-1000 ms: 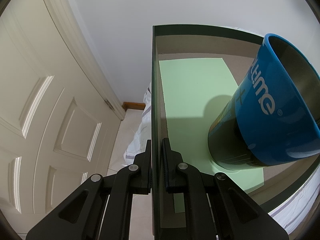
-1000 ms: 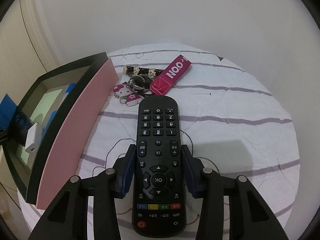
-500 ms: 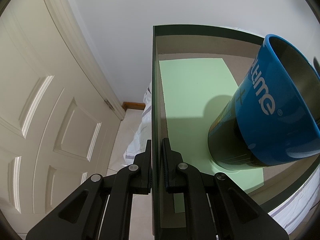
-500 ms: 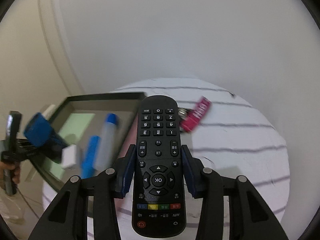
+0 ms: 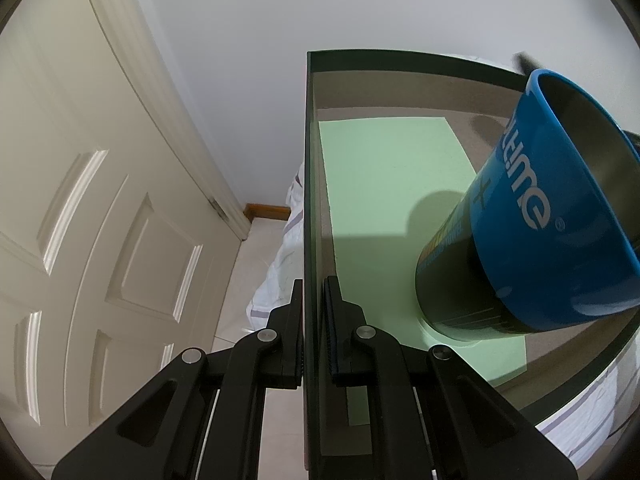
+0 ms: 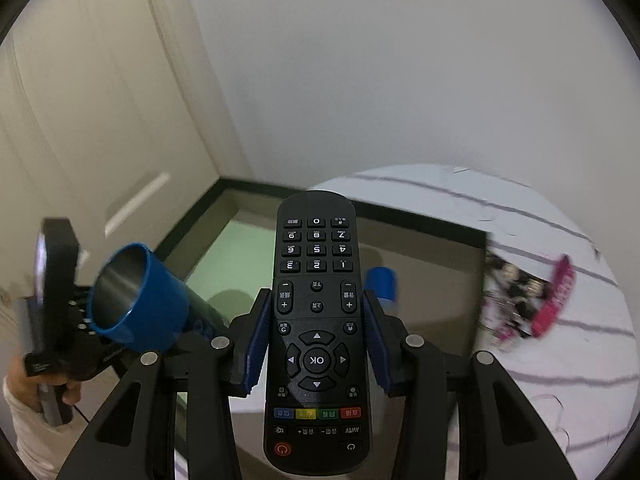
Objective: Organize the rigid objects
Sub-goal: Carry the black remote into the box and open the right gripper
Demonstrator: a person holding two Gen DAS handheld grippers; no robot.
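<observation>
A: While the left gripper (image 5: pixel 312 336) pinches the box wall (image 5: pixel 311 200), what does the box hold?

B: A blue cup (image 5: pixel 532 232) lying tilted on the green liner (image 5: pixel 384 184); a blue-capped bottle (image 6: pixel 382 284), mostly hidden.

A: Change since the previous frame?

B: The right gripper (image 6: pixel 318 344), jaws clamping the remote (image 6: pixel 316 320), has shifted from over the bed (image 6: pixel 560 380) to over the box; the remote's long axis points away along the fingers, keypad upward.

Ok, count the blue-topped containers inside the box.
2. The blue mug leans at the box's left side; a blue-capped bottle peeks out right of the remote, which may hide more.
</observation>
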